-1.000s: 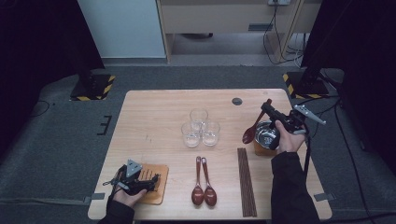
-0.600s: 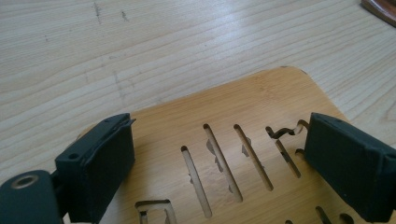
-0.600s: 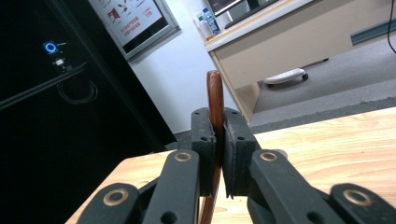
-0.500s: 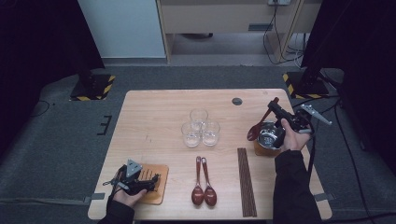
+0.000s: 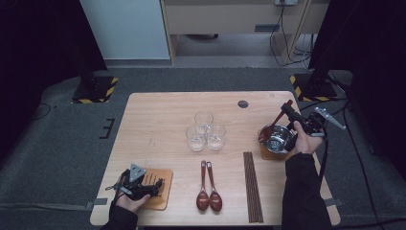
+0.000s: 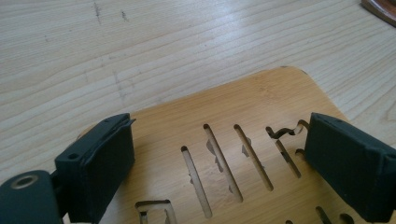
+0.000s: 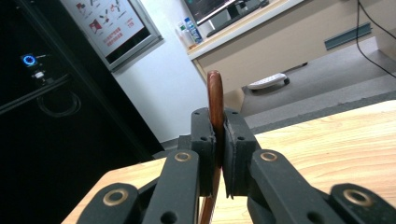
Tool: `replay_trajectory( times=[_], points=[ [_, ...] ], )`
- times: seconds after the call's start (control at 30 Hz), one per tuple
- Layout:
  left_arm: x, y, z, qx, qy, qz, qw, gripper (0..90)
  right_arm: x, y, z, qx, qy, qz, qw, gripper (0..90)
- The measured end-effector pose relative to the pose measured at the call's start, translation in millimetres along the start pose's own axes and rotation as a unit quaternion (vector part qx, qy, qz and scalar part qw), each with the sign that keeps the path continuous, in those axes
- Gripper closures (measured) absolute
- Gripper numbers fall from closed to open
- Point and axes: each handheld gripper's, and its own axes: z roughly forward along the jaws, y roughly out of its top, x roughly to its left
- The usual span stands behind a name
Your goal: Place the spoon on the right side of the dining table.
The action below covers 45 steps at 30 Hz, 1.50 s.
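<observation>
My right tool [image 5: 288,109] is clenched on the handle of a dark red-brown spoon [image 5: 271,128]. In the right gripper view the two black jaws press flat against that handle [image 7: 215,100], whose end sticks up past the pads. From the high view, the spoon slants down from the tool so that its scoop sits at the near rim of a shiny metal bowl [image 5: 279,139]; whether it touches the metal I cannot tell. The bowl stands just below the tool on a small wooden coaster [image 5: 266,153] near the tabletop's [image 5: 158,120] right edge.

My left tool [image 5: 151,186] is released: in the left gripper view the jaws stand wide apart over a slotted bamboo coaster [image 6: 243,140], with nothing between them (the pads look to rest on or just above the wood; I cannot tell which). In the high view this tool lies low at the near left corner of the tabletop, the hand [image 5: 131,201] behind it.

Between the two tools, three clear glasses [image 5: 205,130] cluster together mid-tabletop. Nearer my side, two more red-brown spoons [image 5: 208,194] lie side by side, scoops toward me, and just to their right a bundle of dark chopsticks [image 5: 253,187] lies lengthwise, well below the right tool.
</observation>
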Motion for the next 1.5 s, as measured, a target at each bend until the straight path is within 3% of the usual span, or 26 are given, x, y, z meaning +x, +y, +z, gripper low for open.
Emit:
replay_trajectory(
  times=[0.53,0.9,1.5],
  points=[
    [0.1,0.0,0.0,0.0,0.0,0.0,1.0,7.5,-13.2,1.9,2.4,-0.005,-0.028,0.01,0.9995,84.7],
    [0.0,0.0,0.0,0.0,0.0,0.0,1.0,7.5,-23.0,0.7,5.5,0.002,-0.055,0.005,0.9985,84.6],
    [0.1,0.0,0.0,0.0,0.0,0.0,1.0,7.5,-26.9,-9.6,15.5,0.047,-0.089,-0.016,0.9947,83.1]
  ],
)
